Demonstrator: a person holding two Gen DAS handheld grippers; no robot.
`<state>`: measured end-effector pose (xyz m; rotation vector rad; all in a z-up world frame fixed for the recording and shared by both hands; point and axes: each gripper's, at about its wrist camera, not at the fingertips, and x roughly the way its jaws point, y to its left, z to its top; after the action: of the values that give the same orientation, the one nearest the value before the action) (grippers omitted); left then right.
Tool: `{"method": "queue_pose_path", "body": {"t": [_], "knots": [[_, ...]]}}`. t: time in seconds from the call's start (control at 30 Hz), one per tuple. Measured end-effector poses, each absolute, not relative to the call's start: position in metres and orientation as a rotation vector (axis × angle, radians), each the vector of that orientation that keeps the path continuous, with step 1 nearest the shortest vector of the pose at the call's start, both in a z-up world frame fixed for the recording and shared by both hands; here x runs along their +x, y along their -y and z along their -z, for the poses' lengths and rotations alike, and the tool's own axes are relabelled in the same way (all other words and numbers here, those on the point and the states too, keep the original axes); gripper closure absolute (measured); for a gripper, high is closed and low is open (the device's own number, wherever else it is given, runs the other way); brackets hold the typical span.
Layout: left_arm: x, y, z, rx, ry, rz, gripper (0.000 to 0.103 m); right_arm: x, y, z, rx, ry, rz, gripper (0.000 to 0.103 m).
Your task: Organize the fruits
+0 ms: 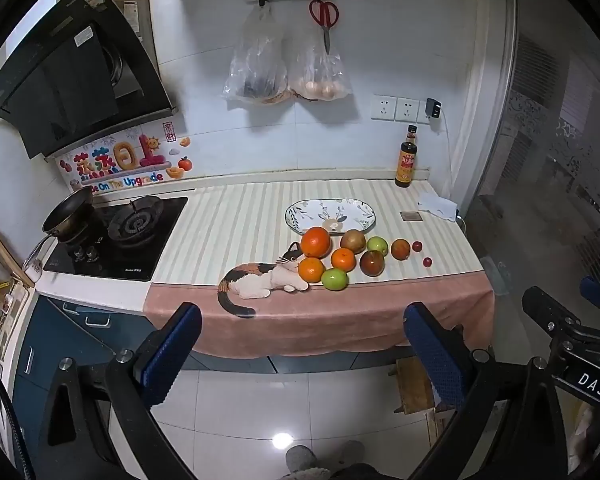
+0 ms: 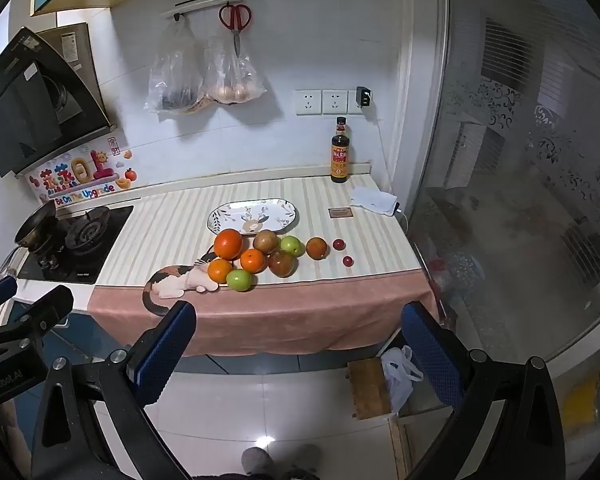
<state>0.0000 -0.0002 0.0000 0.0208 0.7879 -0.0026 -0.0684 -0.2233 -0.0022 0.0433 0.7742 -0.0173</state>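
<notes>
Fruits are all on the counter, none held. Fingers of the left gripper [image 1: 302,344] are spread wide w/ nothing between them, and it is held out over the floor, in front of the counter edge. Same for the right gripper [image 2: 298,342]: spread wide, nothing gripped, held back from the counter.

Closest to the grippers, a pink cloth [image 1: 340,312] is hung over the counter edge, w/ a cat picture [image 1: 256,278] on it. Just behind that, the fruits are bunched up: a green apple [image 1: 335,279] at the front, a small orange [image 1: 311,269] touching it on the left, another orange [image 1: 343,259] behind, and a big orange [image 1: 316,242] at the back left. A brown pear [image 1: 353,241], a 2nd green apple [image 1: 378,245], a dark red apple [image 1: 372,263] and a red-orange fruit [image 1: 400,249] are seen to the right. Two tiny red fruits [image 1: 417,246] are set apart at the far right.

A patterned plate [image 1: 356,210] is seen behind the fruits, nothing on it. A dark bottle [image 1: 406,158] is stood by the wall. A stove [image 1: 118,236] is at the left
</notes>
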Motion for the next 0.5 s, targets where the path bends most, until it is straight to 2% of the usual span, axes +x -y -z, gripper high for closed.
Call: {"method": "queue_pose_path", "body": {"t": [0.5], "knots": [[0.0004, -0.0022, -0.0005, 0.020, -0.784, -0.003, 0.000, -0.0684, 0.2207, 0.0014, 0.058, -0.774, 0.010, 0.000]]}}
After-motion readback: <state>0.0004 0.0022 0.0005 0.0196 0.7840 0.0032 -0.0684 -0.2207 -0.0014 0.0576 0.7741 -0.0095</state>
